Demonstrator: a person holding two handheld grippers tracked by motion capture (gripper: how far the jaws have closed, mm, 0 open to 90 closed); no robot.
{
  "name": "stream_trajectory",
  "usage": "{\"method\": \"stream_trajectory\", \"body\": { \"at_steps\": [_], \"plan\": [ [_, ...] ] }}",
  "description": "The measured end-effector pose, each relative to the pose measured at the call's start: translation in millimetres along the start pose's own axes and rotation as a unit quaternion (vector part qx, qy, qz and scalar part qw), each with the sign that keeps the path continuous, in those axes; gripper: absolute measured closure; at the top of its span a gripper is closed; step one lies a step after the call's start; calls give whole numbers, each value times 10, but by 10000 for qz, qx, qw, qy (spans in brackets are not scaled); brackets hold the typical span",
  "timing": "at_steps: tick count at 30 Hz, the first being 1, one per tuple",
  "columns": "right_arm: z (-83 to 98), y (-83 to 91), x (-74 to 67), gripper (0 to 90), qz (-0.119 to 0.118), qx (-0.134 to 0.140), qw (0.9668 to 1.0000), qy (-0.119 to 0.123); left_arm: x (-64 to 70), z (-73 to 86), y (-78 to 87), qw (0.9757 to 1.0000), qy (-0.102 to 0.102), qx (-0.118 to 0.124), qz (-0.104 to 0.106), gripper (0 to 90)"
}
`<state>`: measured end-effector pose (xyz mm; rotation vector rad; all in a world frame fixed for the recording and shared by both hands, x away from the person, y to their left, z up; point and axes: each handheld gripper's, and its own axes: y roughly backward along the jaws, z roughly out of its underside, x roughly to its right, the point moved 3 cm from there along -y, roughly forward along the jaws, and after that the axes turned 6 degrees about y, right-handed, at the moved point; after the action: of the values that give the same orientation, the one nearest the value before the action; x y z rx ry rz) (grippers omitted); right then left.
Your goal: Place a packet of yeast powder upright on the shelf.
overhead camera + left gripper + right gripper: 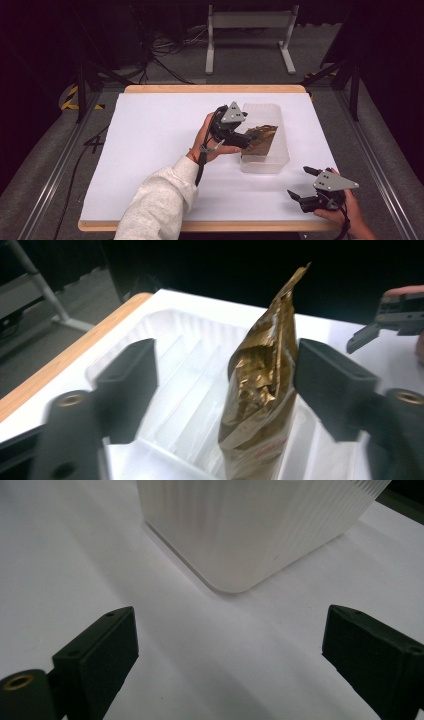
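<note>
At the lower right of the high view, the right gripper (303, 183) rested on the white table (150, 150) with its jaws spread and empty. Mid-frame, the left gripper (252, 136) hung over the translucent ribbed plastic tub (280, 150), jaws parted, the right one just beside the crinkled gold foil pouch (255, 395) standing inside. It looked light, soft and slippery; the flat top seam seemed the surest hold.
</note>
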<state>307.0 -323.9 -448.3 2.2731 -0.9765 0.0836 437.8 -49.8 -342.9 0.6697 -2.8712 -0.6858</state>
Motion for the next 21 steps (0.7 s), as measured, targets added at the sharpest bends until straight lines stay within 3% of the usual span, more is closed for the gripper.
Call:
{"method": "stream_trajectory", "body": {
  "at_steps": [3,9,21],
  "plan": [
    [-2,-1,3,85,-1,-11,10000,8,-9,12,19,9996,-86,-179,-176,160],
    [-26,-1,16,87,66,78,9999,-15,-26,44,130,9993,-116,-285,-227,94],
    [-35,-22,23,87,56,37,10000,6,-67,144,322,9981,-278,-418,-357,62]
  ]
}}
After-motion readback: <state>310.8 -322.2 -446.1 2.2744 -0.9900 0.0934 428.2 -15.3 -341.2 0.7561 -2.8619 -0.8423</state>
